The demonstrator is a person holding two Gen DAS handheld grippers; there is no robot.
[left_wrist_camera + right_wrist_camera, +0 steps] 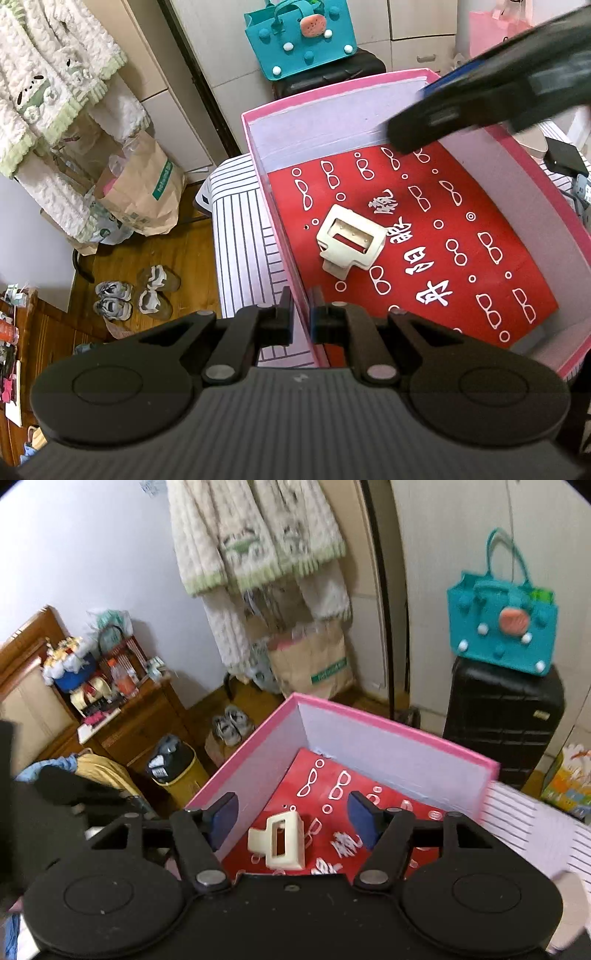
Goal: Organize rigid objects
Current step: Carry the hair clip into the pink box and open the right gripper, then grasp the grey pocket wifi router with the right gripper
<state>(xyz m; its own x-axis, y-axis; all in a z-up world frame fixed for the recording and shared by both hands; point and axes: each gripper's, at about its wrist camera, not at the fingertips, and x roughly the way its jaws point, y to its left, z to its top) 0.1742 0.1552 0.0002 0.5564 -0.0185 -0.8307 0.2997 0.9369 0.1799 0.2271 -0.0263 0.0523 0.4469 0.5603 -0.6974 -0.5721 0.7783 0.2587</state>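
Observation:
A cream hair clip (349, 243) (279, 843) lies on a red sheet printed with white glasses (461, 240) inside an open pink box (332, 92) (388, 731). My left gripper (303, 319) is shut on the box's near left wall, which runs up between its fingers. My right gripper (291, 812) hangs open above the box with the clip below and between its blue pads, touching nothing. In the left wrist view the right gripper (480, 96) shows as a dark blurred shape over the box's far right corner.
The box rests on striped bedding (240, 240). A teal bag (299, 40) sits on a black suitcase (502, 716) beyond it. A paper bag (147, 192), shoes (133, 295) and a cluttered wooden nightstand (140, 716) stand on the floor to the left.

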